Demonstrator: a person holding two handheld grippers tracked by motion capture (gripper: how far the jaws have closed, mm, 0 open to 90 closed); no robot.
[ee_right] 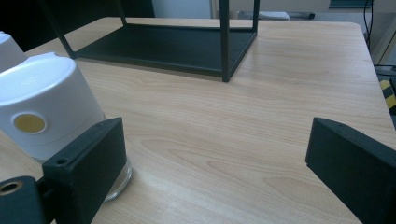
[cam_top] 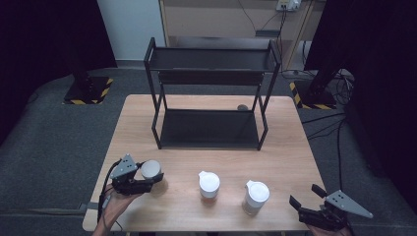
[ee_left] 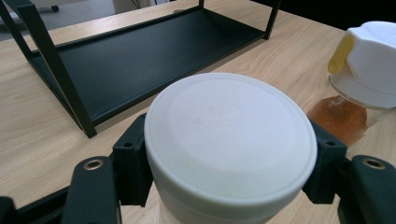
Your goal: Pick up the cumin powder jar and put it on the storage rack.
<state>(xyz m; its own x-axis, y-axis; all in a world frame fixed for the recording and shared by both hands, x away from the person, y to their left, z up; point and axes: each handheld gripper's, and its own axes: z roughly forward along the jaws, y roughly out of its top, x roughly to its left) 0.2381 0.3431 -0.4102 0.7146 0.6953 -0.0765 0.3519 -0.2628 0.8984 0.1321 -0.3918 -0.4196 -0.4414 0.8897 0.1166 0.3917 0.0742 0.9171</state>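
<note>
**Left gripper clamped on white-lidded jar, front-left of table**

Left gripper (cam_top: 142,183) sits near the front-left corner of the table (cam_top: 206,142). Its jaws are closed on a jar with a flat white lid (ee_left: 230,140); in the left gripper view a black pad presses each side of the jar just under the lid. Whether the jar's base rests on the table cannot be told.

Right gripper (cam_top: 306,195) is at the front-right corner, jaws spread wide with bare wood between them. In the right gripper view one jaw stands just beside a glass bottle with a white flip cap (ee_right: 49,105); contact cannot be judged.

Surroundings: two capped bottles stand along the front edge between the grippers. The middle bottle (cam_top: 209,184) holds amber liquid and carries a yellow tab on its cap; it is the jar's nearest neighbour on the right. The other bottle (cam_top: 255,196) stands nearer the right gripper.

A black two-tier metal rack (cam_top: 211,93) occupies the back half of the table, both shelves bare. Open wood lies between the jar and the rack's lower shelf.
</note>
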